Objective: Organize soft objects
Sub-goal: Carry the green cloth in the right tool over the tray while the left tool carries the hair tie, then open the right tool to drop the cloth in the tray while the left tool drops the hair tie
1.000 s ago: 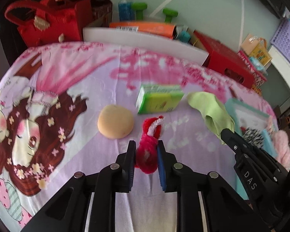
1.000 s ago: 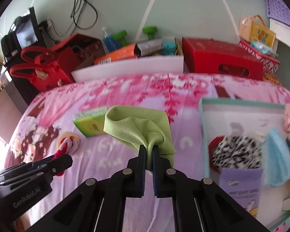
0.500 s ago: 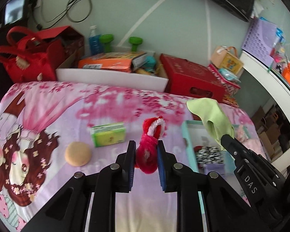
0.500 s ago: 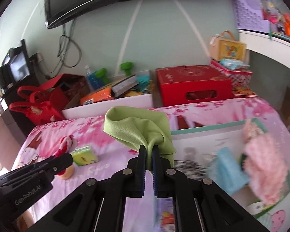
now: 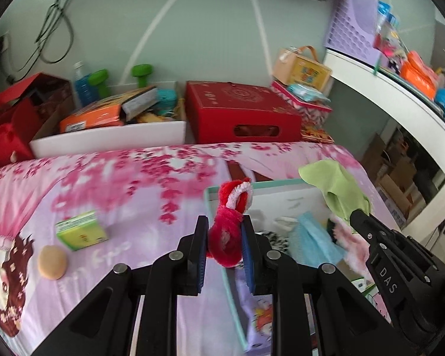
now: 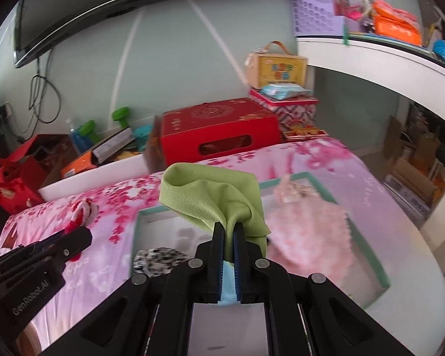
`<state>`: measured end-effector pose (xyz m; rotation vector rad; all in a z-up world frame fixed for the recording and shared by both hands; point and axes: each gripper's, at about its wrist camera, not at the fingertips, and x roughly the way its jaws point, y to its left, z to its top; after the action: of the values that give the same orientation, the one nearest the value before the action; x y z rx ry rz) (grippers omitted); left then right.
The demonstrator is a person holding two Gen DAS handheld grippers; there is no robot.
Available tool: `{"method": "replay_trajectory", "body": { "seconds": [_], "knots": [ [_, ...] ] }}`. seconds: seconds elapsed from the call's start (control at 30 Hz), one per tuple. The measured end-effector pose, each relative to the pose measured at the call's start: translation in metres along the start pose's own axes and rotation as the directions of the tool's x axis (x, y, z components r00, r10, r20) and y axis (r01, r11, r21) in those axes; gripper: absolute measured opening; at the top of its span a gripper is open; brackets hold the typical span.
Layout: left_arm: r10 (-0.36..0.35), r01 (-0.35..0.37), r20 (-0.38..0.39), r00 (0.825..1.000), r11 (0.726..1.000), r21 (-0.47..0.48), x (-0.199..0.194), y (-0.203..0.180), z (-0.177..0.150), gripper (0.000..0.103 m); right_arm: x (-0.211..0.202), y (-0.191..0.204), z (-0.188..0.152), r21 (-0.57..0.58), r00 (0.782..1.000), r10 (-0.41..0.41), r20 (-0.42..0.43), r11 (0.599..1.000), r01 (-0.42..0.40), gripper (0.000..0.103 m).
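Note:
My left gripper (image 5: 224,237) is shut on a red and white fuzzy twisted toy (image 5: 228,222), held in the air over the left rim of a white tray with a teal edge (image 5: 206,191). My right gripper (image 6: 229,231) is shut on a green cloth (image 6: 210,198), which hangs above the same tray (image 6: 139,216). Inside the tray lie a pink fluffy item (image 6: 308,231), a blue cloth (image 5: 311,240) and a black-and-white spotted piece (image 6: 160,258). In the left wrist view the right gripper (image 5: 354,216) shows at the right with the cloth (image 5: 338,190).
On the pink printed bedspread (image 5: 133,184) lie a green packet (image 5: 81,231) and a round beige sponge (image 5: 52,262). Beyond the bed stand a white bin of clutter (image 5: 112,136), a red box (image 5: 240,112) and red bags (image 5: 6,124). A white shelf (image 6: 385,59) curves at the right.
Both grippers have swung right and risen with their loads, from over the bedspread to above the tray. The packet and sponge now lie off to the left.

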<state>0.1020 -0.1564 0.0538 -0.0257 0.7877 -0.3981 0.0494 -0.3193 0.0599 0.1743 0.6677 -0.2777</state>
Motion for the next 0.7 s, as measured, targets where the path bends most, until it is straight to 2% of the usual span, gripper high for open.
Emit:
{"method": "replay_trajectory", "body": {
  "seconds": [0.17,0.33,0.4,0.47,0.5,0.53,0.7],
  "knots": [
    [-0.022,0.023,-0.013,1.0,0.999,0.046,0.015,-0.025,-0.001,0.022,-0.002,-0.024,0.002,0.037,0.999,-0.033,0.009,0.999,0.033,0.006],
    [-0.045,0.049,-0.041,0.998,0.995,0.083,0.03,-0.044,-0.005,0.023,0.004,-0.037,0.001,0.061,0.998,-0.052,-0.017,0.997,0.053,0.006],
    [-0.049,0.053,-0.052,0.997,0.994,0.091,0.033,-0.049,-0.006,0.026,0.007,-0.039,0.0,0.061,0.998,-0.06,-0.032,0.996,0.062,0.006],
    [-0.056,0.061,-0.059,0.997,0.994,0.088,0.035,-0.05,-0.006,0.045,0.008,-0.041,0.0,0.059,0.997,-0.063,-0.042,0.996,0.066,0.008],
    [-0.057,0.061,-0.06,0.997,0.995,0.084,0.035,-0.05,-0.006,0.049,0.009,-0.041,0.0,0.06,0.997,-0.061,-0.047,0.996,0.064,0.01],
    [-0.054,0.059,-0.06,0.997,0.995,0.081,0.034,-0.049,-0.006,0.052,0.01,-0.041,-0.001,0.06,0.997,-0.061,-0.051,0.996,0.064,0.01],
    [-0.036,0.04,-0.062,0.997,0.997,0.063,0.032,-0.041,-0.005,0.052,0.017,-0.04,-0.004,0.05,0.994,-0.058,-0.097,0.997,0.063,0.01]
  ]
}}
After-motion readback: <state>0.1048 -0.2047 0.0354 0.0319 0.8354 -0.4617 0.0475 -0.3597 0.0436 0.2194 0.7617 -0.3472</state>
